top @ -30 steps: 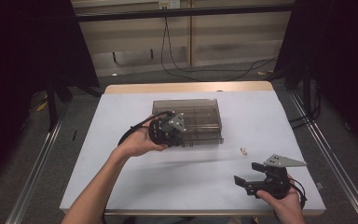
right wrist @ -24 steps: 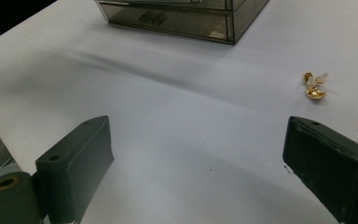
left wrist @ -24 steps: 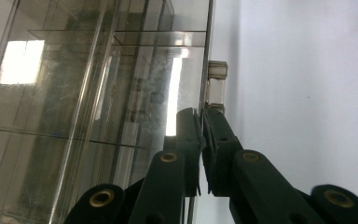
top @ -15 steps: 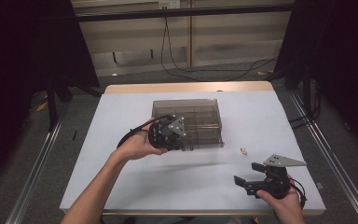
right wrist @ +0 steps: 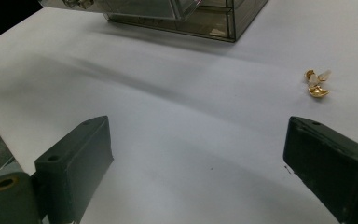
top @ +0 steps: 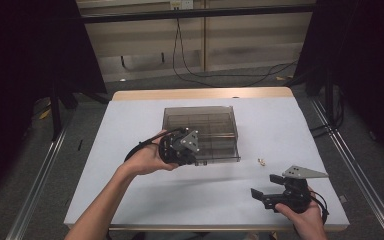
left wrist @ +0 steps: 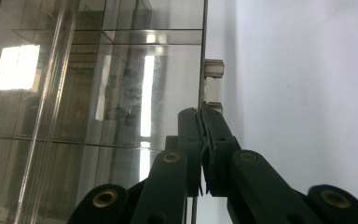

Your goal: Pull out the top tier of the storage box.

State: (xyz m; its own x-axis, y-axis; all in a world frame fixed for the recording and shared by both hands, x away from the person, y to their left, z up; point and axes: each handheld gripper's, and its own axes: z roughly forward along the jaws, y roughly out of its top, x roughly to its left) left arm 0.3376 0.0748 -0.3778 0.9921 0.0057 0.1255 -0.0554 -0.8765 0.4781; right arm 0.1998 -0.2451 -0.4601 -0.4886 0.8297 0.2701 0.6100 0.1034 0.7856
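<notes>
Box: a clear plastic box point(top: 202, 132) with little rooms inside sits in the middle of the white table point(top: 130, 200). It lies flat, with its see-through lid on top.
Left claw: the left gripper point(top: 182, 150) is at the near left corner of the box. Its two black jaws are pinched together on the thin front edge of the lid point(left wrist: 200, 70). In the left gripper view the edge runs straight into the jaws and a small clear clasp point(left wrist: 213, 86) sits on that edge just past the tips.
Right claw: the right gripper point(top: 267, 192) rests low near the front right of the table. Its jaws stand wide apart with nothing between them.
Gold bits: two tiny gold pieces point(right wrist: 318, 83) lie on the table, to the right of the box and apart from it. They are just ahead of the right claw and a bit toward its right jaw.
Which way: the lid edge runs side to side along the front of the box. The hinge looks to be at the far side, so I think the lid must swing up and away from the person.
Who is nearer: the left hand point(top: 147, 160) is at the box. The right hand point(top: 305, 215) is nearer the gold bits.
Next, I think: lift the lid with the left claw, then the right claw can pick up a gold piece.
</notes>
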